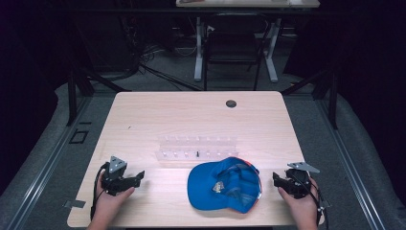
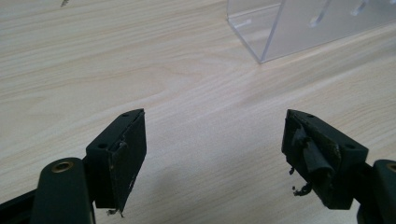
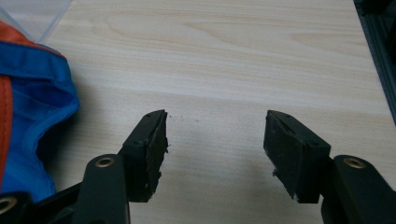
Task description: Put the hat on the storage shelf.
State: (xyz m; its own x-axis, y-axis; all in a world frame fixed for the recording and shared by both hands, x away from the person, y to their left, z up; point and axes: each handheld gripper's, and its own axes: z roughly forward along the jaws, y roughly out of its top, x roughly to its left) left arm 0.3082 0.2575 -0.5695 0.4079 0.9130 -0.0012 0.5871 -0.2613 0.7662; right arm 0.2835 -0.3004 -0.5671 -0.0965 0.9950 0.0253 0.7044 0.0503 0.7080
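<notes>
A blue cap (image 1: 224, 184) is seen lying upside down on the near middle of the wooden table (image 1: 191, 115), its hollow facing up, with orange trim at its far right edge and a small label inside. Just behind the cap, a clear plastic rack (image 1: 197, 148) is set across the table; whether the two touch cannot be told from the high view.

The left gripper (image 1: 140, 175) is held low at the near left of the table, well apart from the cap, with a grey three-cornered plate on top. In the left gripper view its jaws are spread wide with bare wood between them, and nothing is gripped; a corner of the clear rack (image 2: 299, 28) is seen ahead to the upper right.

The right gripper (image 1: 276, 178) is held at the near right, just beside the cap's right edge. In the right gripper view (image 3: 212, 140) its jaws are likewise parted wide over bare wood, nothing being held, and the blue cap (image 3: 32, 93) with its orange band is seen at the left edge.
</notes>
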